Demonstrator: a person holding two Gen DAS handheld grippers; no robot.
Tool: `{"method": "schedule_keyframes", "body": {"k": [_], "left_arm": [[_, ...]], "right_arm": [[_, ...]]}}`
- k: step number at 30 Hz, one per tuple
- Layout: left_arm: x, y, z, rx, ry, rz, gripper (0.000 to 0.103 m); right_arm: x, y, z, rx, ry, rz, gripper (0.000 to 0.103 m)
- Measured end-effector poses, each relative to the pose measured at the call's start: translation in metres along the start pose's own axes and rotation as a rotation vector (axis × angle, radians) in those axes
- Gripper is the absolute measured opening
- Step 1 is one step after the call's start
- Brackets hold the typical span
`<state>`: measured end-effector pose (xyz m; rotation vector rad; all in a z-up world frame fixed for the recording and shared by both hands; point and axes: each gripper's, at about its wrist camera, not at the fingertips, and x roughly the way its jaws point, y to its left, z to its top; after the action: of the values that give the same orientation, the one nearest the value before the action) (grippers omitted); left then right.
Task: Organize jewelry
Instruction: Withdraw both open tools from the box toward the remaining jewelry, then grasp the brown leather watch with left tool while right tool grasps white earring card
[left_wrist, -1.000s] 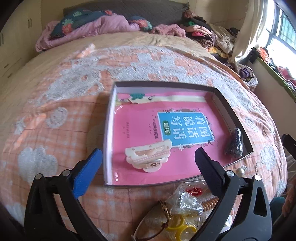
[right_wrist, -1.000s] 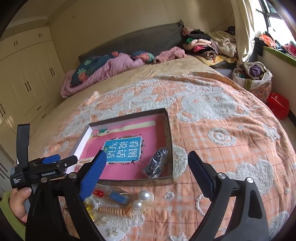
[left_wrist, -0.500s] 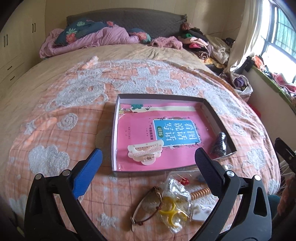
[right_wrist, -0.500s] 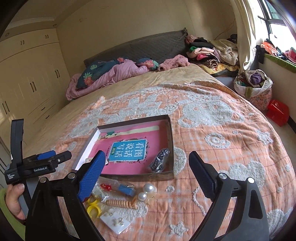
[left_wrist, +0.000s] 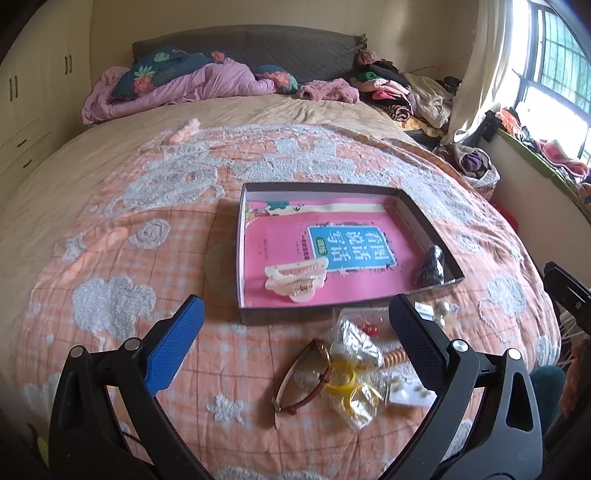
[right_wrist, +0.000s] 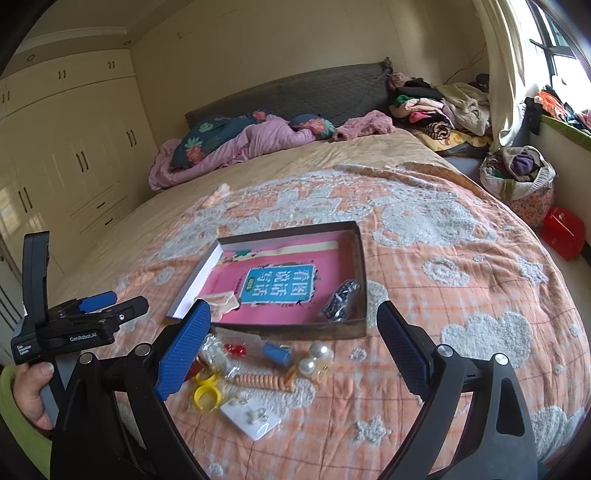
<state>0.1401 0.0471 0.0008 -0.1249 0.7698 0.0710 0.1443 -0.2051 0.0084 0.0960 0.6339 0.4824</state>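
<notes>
Both pairs of fingers stand wide and hold nothing: my left gripper (left_wrist: 295, 328) and right gripper (right_wrist: 293, 332) hang over the near edge of the bed (left_wrist: 110, 236). I read this as the gap between placements, with the next pick not yet chosen.

The shallow box (left_wrist: 428, 221) lies mid-bed on the peach blanket. Its floor is covered by a pink book; a cream hair claw (left_wrist: 295, 277) lies at the near left inside, a dark sparkly piece (left_wrist: 430, 266) at the near right corner.

The loose pile lies just outside the box's near wall: sunglasses (left_wrist: 306, 373), a crinkled clear bag (left_wrist: 356, 347), a card of earrings (right_wrist: 251, 415), a beaded spiral tie (right_wrist: 264, 380), yellow rings (right_wrist: 207, 395), a blue block (right_wrist: 275, 352), two pearls (right_wrist: 314, 360) and a red bit (right_wrist: 234, 349).

Next I'd lower one gripper onto a single piece at the pile's edge, closing narrow; the pearls may roll.
</notes>
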Motion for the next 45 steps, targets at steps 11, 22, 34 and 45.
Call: {"method": "schedule_keyframes", "body": {"k": [11,22,34,45], "left_arm": [[-0.001,0.006,-0.026,0.017,0.036,0.002,0.094],[0.003,0.005,-0.048,0.042,0.072,-0.007,0.093],[0.02,0.009,-0.066,0.036,0.134,-0.019,0.094],[0.042,0.012,-0.073,0.031,0.186,-0.028,0.093]], "right_arm": [[-0.001,0.009,-0.021,-0.023,0.045,0.018,0.091],[0.002,0.021,-0.046,-0.063,0.107,0.029,0.091],[0.021,0.031,-0.073,-0.1,0.195,0.033,0.091],[0.064,0.033,-0.099,-0.14,0.292,0.052,0.091]]}}
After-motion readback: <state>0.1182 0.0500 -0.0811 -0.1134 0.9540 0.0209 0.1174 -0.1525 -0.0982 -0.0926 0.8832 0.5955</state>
